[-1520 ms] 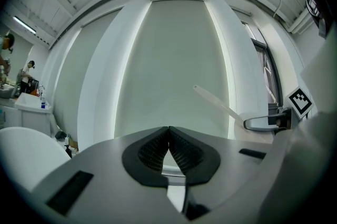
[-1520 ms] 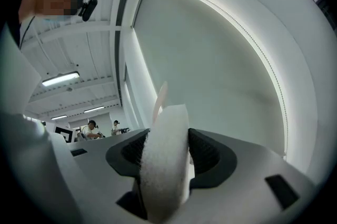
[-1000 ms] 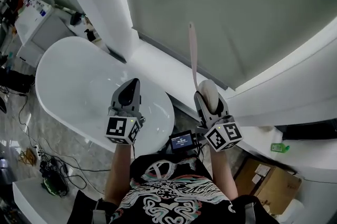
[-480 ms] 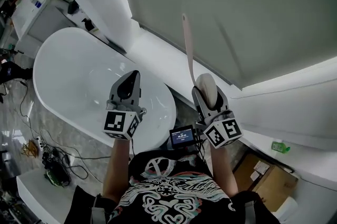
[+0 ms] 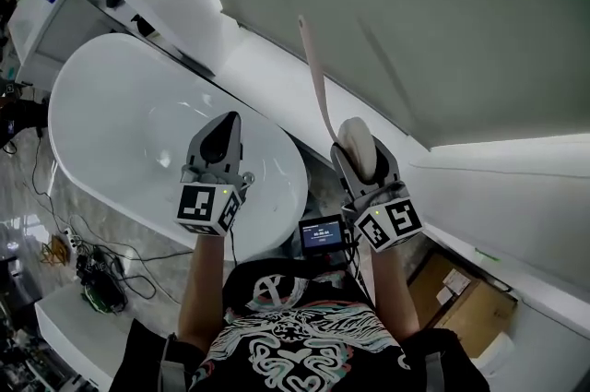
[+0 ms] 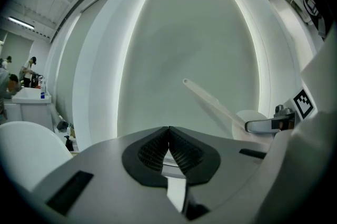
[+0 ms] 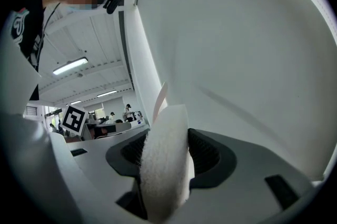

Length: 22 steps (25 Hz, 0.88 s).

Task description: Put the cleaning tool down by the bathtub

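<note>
Bathroom set, contents by size.

1. Wall panel (image 5: 415,12): grey-green, fills the far and right side of the head view.
2. Bathtub (image 5: 120,132): white, oval, freestanding, at left and centre, with its right end under the left gripper.
3. Ledge (image 5: 277,86): white, runs along the foot of the wall panel on the far side of the bathtub.
4. Cardboard box (image 5: 466,302): brown, on the floor at near right.
5. Cables (image 5: 92,275): a dark tangle on the floor at near left.
6. Cleaning tool (image 5: 355,136): white padded head on a long, thin, pale handle (image 5: 322,95). It is held up in the air to the right of the bathtub. The handle rises over the ledge in front of the wall panel, and the tool rests on no surface.
7. Right gripper (image 5: 359,152): jaws clamped on the padded head, which stands edge-on between them (image 7: 164,165).
8. Left gripper (image 6: 168,138): jaws pressed together with nothing between them, raised over the bathtub's right end (image 5: 228,121).
9. Small screen (image 5: 321,236): lit, at the person's chest between the two forearms.
</note>
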{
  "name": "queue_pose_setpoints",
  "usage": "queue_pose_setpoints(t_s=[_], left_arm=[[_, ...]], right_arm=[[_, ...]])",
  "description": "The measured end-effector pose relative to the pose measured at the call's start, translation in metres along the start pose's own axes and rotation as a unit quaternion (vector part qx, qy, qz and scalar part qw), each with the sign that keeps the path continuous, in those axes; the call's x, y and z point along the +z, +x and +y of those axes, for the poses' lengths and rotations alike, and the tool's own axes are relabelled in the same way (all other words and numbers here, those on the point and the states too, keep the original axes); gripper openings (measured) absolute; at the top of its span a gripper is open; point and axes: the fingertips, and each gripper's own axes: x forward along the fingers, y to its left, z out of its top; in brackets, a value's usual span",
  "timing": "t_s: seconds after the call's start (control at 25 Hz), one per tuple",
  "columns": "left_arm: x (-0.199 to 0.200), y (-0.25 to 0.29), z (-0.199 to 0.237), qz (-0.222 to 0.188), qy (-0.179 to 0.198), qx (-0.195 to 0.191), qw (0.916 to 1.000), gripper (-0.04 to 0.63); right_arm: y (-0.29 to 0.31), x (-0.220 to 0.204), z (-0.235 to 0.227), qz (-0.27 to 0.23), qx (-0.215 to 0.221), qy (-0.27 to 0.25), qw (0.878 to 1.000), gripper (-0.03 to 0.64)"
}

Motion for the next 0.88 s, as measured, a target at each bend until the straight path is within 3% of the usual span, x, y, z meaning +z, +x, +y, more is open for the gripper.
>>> queue_pose_setpoints(t_s=[0.6, 0.88], left_arm=[[-0.051, 0.064, 0.038, 0.064, 0.0, 0.007, 0.9979, 0.017], [-0.107, 0.084, 0.049, 0.087, -0.022, 0.01, 0.9959, 0.017]], right_arm=[[0.068, -0.049, -0.042, 0.086, 0.014, -0.025, 0.996, 0.241], [0.093, -0.106, -0.064, 0.123, 0.024, -0.029, 0.992, 0.24]])
